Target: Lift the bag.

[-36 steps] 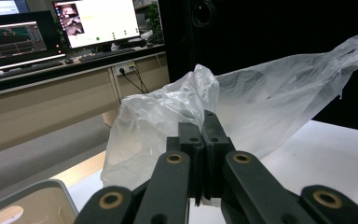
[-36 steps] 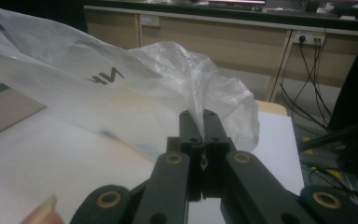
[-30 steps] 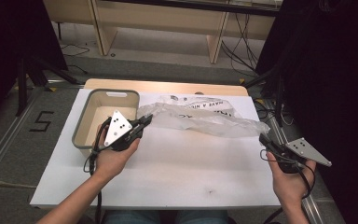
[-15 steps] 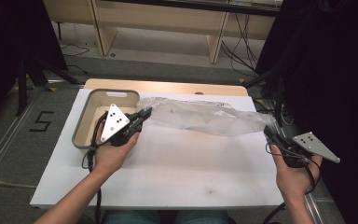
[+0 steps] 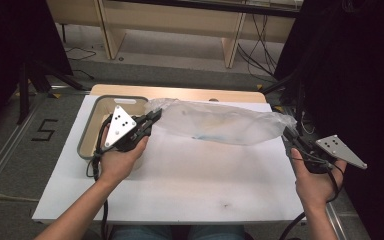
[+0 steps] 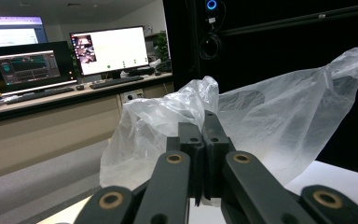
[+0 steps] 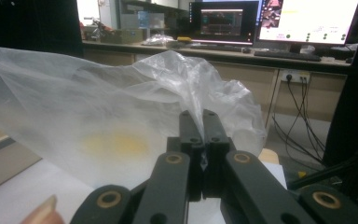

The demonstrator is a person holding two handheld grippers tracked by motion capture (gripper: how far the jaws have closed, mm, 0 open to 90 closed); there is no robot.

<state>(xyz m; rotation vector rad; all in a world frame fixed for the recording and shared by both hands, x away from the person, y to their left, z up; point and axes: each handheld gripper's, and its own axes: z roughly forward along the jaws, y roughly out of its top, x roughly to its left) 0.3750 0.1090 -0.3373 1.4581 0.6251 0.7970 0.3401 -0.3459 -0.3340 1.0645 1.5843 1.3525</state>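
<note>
The left gripper (image 5: 154,117) is clamped on one end of a thin, clear plastic bag (image 5: 220,122), with a shallow beige tray with a grey rim (image 5: 87,135) just behind and below it. From there the bag stretches, lifted off the white table (image 5: 190,175), across to the right gripper (image 5: 287,133), whose jaws are pinched together on the bag's other end.

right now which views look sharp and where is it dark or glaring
High view: white table evenly lit, both sides fall into black, plastic bag soft. Left gripper view: left tool sharp, monitors glare white. Right gripper view: right tool sharp, bag hazy, fingertip blurred.
</note>
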